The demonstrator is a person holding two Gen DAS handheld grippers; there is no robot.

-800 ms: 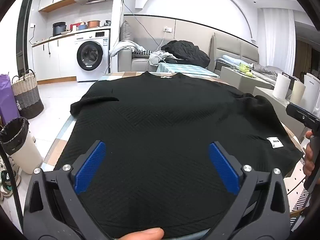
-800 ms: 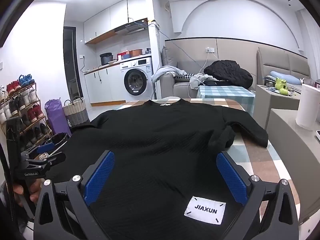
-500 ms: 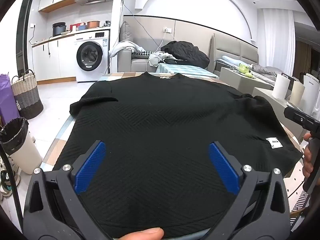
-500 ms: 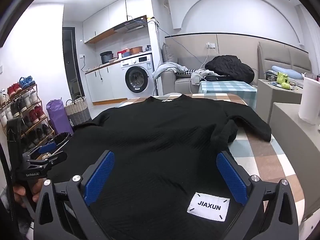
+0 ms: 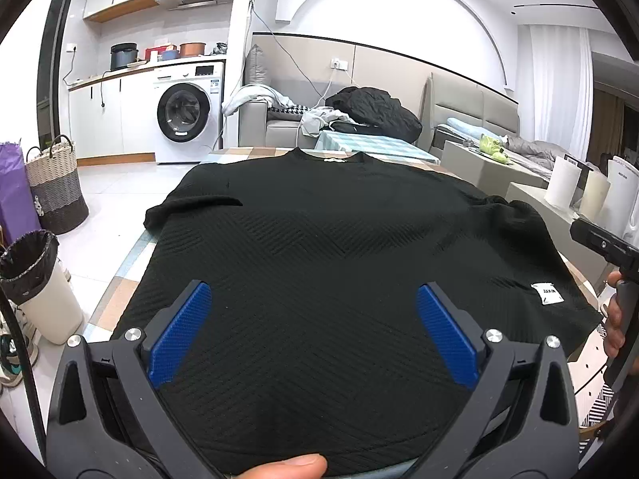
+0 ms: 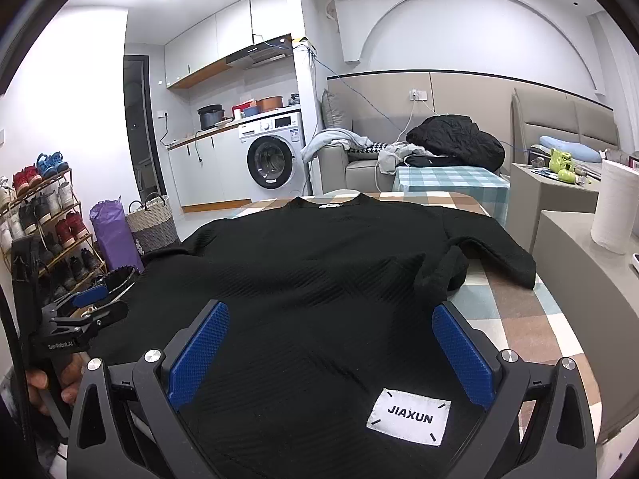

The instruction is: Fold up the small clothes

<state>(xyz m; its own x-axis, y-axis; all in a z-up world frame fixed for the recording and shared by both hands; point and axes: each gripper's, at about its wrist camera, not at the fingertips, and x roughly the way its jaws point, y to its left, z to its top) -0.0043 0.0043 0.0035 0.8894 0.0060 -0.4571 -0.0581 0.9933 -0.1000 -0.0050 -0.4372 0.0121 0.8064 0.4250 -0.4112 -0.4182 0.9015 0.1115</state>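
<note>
A black textured sweater (image 5: 319, 247) lies spread flat on the checked table, collar at the far end; it also shows in the right wrist view (image 6: 319, 279). A white JIAXUN label (image 6: 409, 415) sits near its hem at the right. Its right sleeve (image 6: 491, 255) is bunched and folded on the table. My left gripper (image 5: 313, 319) is open above the hem's left part, with blue pads (image 5: 179, 335) wide apart. My right gripper (image 6: 329, 343) is open above the hem's right part, by the label. Neither holds cloth.
The checked table (image 6: 531, 319) shows bare at the right. A bin (image 5: 36, 279) and a woven basket (image 5: 56, 187) stand on the floor at left. Paper rolls (image 5: 563, 183) stand on a counter at right. A sofa with clothes (image 5: 359, 115) is behind.
The right gripper has tilted or drawn slightly nearer the hem, so the label sits a little higher between its fingers. The left gripper has hardly moved. The sweater lies unchanged.
</note>
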